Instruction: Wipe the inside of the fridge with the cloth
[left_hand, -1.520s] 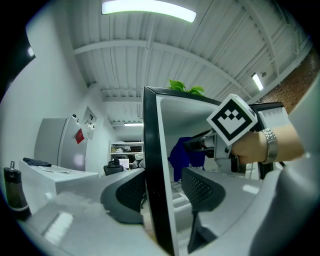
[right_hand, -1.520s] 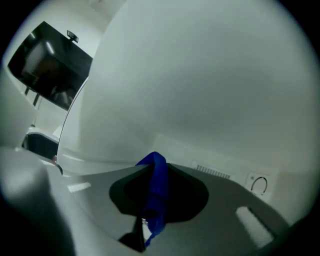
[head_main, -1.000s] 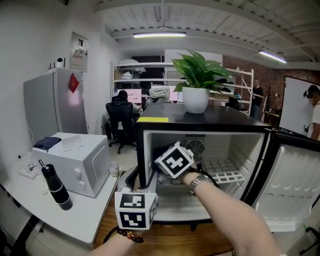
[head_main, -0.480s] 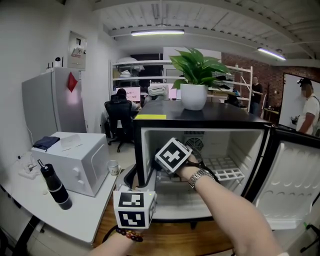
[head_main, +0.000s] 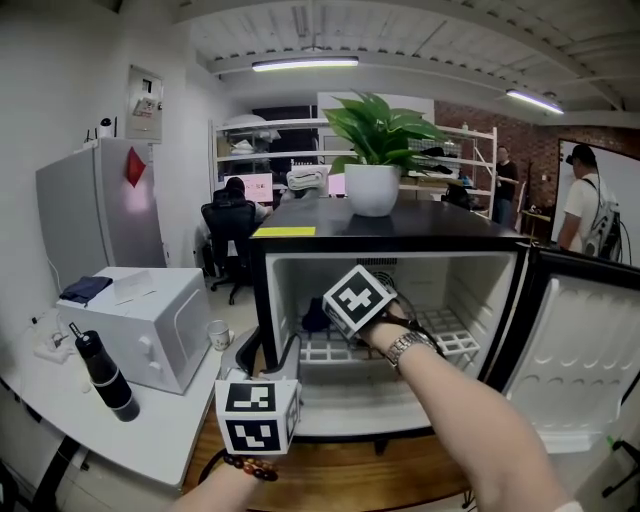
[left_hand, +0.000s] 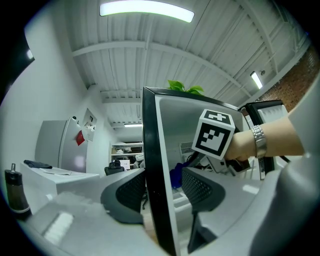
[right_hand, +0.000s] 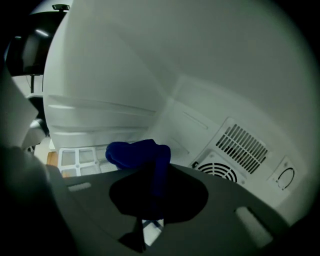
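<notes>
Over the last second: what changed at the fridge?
The right gripper, shut on the blue cloth, moved rightwards and a little deeper inside the mini fridge, turning slightly. A person with a backpack walked leftwards in the background. Unchanged: the left gripper sits astride the fridge's left wall with its jaws apart, and the door is open.

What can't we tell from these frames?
Whether the cloth touches the fridge wall: right gripper view, the right claw covers its lower part; head view, too small and dark.
Fridge floor, right part: head view, forearm covers it.
Fridge door: head view, right edge cuts it off.
</notes>
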